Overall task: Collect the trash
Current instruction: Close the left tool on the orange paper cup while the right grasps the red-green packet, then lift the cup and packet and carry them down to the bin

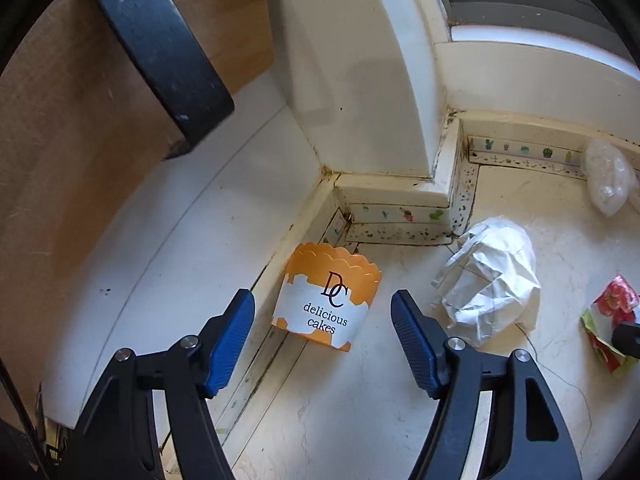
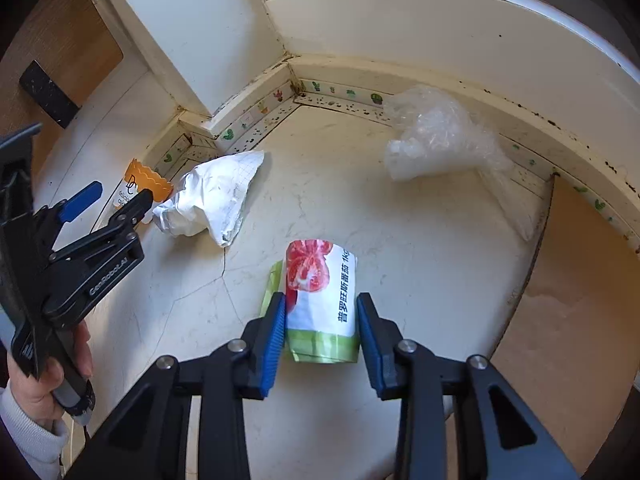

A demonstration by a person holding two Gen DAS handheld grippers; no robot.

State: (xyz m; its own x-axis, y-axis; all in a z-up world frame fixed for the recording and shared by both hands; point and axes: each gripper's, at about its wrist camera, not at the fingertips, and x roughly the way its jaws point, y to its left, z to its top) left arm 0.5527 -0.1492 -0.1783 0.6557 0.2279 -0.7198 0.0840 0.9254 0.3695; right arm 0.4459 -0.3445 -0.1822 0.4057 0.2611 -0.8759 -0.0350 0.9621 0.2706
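Observation:
An orange and white paper cake cup lies on its side on the pale floor against the baseboard. My left gripper is open, one finger on either side of the cup, pads clear of it. The right wrist view shows that gripper by the cup. My right gripper has its blue pads against both sides of a tomato-print packet on the floor. Crumpled white paper lies between the cup and the packet. A clear plastic bag rests by the far wall.
White walls meet in a stepped corner with a cactus-sticker baseboard. A brown wooden panel with a black handle stands at the left. Wood-coloured flooring begins at the right. A person's hand in a white sleeve holds the left gripper.

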